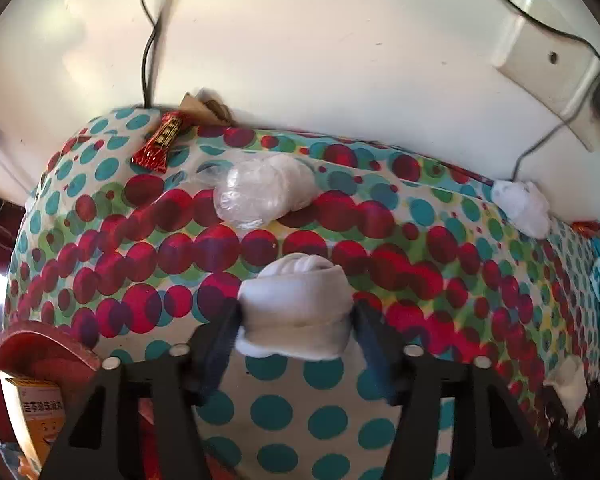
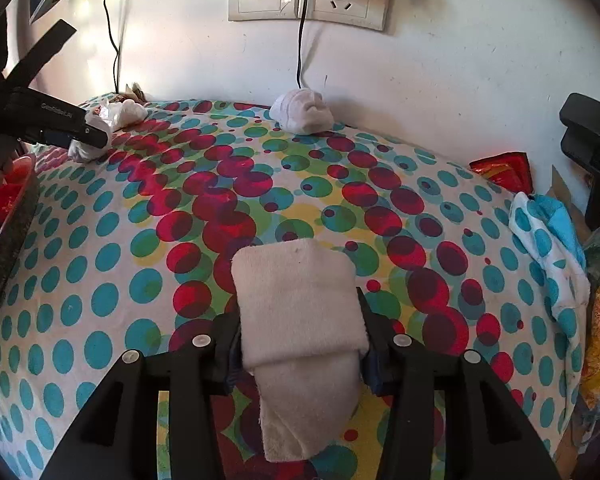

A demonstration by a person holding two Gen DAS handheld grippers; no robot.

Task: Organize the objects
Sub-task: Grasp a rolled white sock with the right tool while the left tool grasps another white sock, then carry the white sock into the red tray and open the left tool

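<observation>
Sorting step underway on the dotted tablecloth (image 2: 100, 300): each tool has a white bundle between its fingers. Left gripper (image 1: 296, 316) sits around a rolled white sock (image 1: 296, 308) near the table's left end; fingers flank it w/ slight gaps, so it reads as let go. Right gripper (image 2: 300, 344) is clenched on a folded white towel (image 2: 296, 304), pads pressing both sides, towel resting mid-table. Next, prob.: back the left tool off w/o dragging the sock, then place the towel
</observation>
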